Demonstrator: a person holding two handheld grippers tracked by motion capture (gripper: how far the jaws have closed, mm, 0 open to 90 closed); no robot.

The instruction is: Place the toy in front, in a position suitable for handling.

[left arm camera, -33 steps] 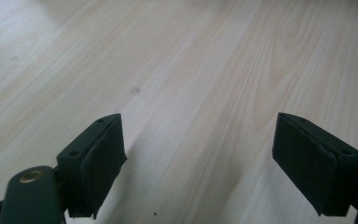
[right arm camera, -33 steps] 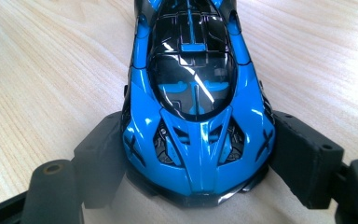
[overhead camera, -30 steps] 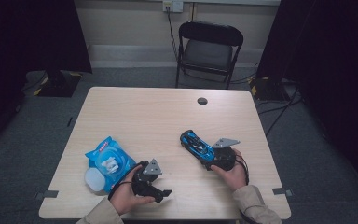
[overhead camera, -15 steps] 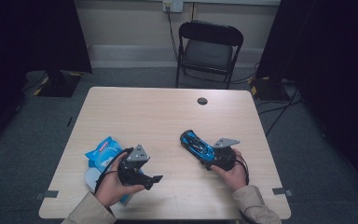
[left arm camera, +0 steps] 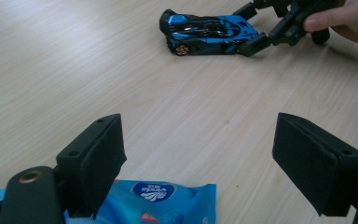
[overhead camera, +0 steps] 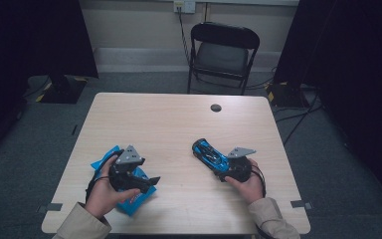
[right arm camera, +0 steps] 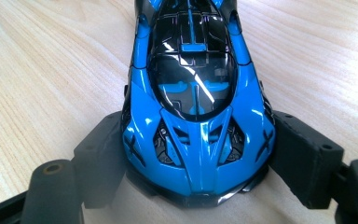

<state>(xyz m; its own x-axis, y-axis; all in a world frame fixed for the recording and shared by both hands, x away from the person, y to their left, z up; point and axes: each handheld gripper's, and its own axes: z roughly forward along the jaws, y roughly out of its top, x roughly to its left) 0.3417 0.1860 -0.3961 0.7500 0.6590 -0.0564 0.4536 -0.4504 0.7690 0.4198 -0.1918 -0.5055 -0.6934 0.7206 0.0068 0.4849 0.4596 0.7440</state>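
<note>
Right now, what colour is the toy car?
The toy car is bright blue with a black roof; the right gripper view shows it best.

Wipes pack (overhead camera: 129, 196) on table (overhead camera: 179, 124) front-left; toy car (overhead camera: 209, 155) right of it, well apart.

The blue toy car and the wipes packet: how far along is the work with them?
Already done: the right tool is shut on the blue toy car, which rests on the table. In hand: the left tool hangs open above the wipes packet, gripping nothing. Left to do: seemingly everything with the packet, and any move of the car.
</note>
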